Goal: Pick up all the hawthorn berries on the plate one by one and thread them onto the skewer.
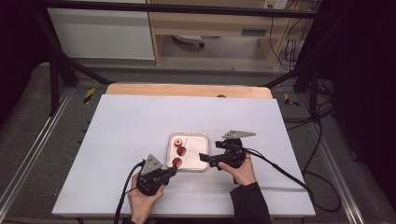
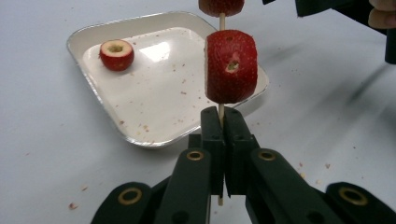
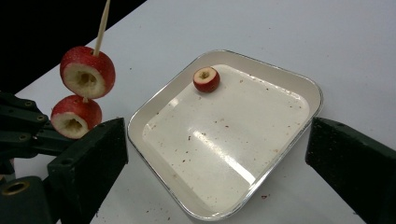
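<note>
Nearest the person, the left gripper [image 1: 170, 172] has its jaws pinched fully together on the bare lower end of a thin wooden skewer [image 2: 221, 112], gripped just under the lower fruit, a short stub poking out below the jaws. The skewer carries two red cored fruit pieces: lower fruit [image 2: 231, 66] sitting right above the jaws, upper fruit [image 3: 87, 72] a little higher with bare stick between them. In the right gripper view the long axis runs roughly upright with a slight lean, pointed tip [image 3: 104, 16] up and free. Judgement: stick is light, stiff but thin, would snap or slip if loaded sideways, so the low hold close to the fruit looks right; pushing should go straight down the axis. Fruit looks firm-skinned, soft and moist inside, hollow core, easy to split or crush; best taken across the skin sides, not over the hole. Just beyond, the right gripper [image 1: 204, 157] hangs at the tray's right edge, jaws spread wide, holding nothing. The metal tray [image 1: 201, 138] lies flat on the white table [image 1: 121, 126], dusted with crumbs. Farthest, one loose fruit [image 3: 206, 79] rests in the tray's far left corner, cored hole facing up, well apart from both grippers.
</note>
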Tool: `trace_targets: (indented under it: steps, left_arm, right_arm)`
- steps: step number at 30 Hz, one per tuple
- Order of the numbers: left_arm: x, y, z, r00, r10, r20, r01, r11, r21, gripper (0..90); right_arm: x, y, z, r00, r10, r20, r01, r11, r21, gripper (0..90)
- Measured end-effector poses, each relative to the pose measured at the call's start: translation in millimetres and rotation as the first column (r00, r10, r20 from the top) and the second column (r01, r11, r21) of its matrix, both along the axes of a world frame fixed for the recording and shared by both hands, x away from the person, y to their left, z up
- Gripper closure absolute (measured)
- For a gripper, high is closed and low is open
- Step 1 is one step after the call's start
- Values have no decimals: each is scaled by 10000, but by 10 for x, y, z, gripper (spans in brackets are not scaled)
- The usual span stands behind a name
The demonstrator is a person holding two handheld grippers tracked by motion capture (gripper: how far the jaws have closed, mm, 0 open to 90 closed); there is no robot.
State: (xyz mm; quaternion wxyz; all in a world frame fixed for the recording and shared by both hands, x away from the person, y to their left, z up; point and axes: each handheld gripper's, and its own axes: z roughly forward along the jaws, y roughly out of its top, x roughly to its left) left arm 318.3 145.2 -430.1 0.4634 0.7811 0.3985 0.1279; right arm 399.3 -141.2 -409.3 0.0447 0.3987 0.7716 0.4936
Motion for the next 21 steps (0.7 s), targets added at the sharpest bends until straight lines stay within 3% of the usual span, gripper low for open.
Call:
trace_targets:
  steps: [9, 21]
  left_arm:
    - [-47, 213, 17, 9998, 132, 117, -134, 9997, 191, 883]
    - [-58, 357, 40, 10000, 41, 8, -41, 9999, 131, 882]
  right_arm:
    - [71, 79, 123, 9994, 341, -43, -344, 9943, -1010, 63]
    - [192, 274, 185, 9960, 824, -341, -880, 9707, -2237, 59]
